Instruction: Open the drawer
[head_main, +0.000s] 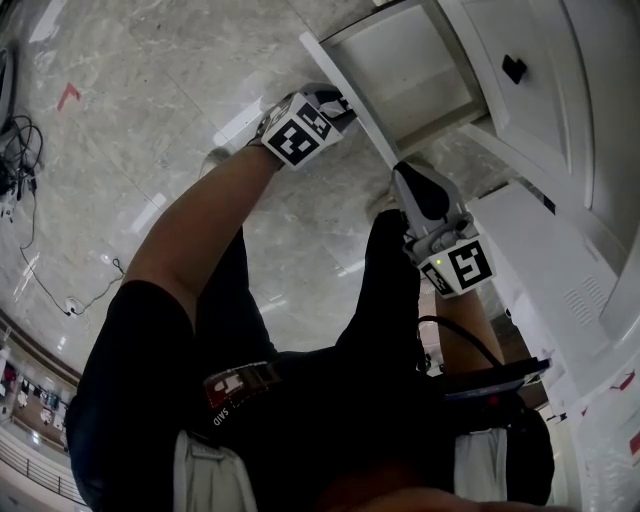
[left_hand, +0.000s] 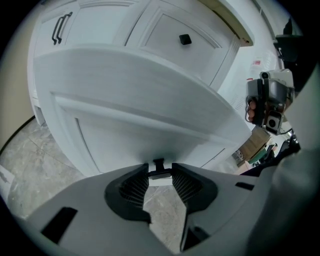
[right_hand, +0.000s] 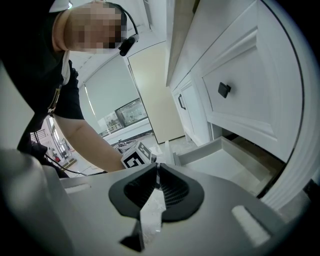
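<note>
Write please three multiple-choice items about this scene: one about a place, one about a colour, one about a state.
1. Where do the fingers of the left gripper stand?
A. On a cabinet door handle.
B. On the small knob of the bottom drawer.
C. On the floor.

2. Which colour has the upper knob, on the upper drawer?
A. White.
B. Red.
C. Black.

3. In which state is the bottom drawer?
A. Pulled open.
B. Closed.
C. Taken out of the cabinet.

Key: 1 B, the left gripper view shows the small knob between the fingers. 2 C, it stands out black on the white upper drawer. 3 A, the head view looks down into its inside.
</note>
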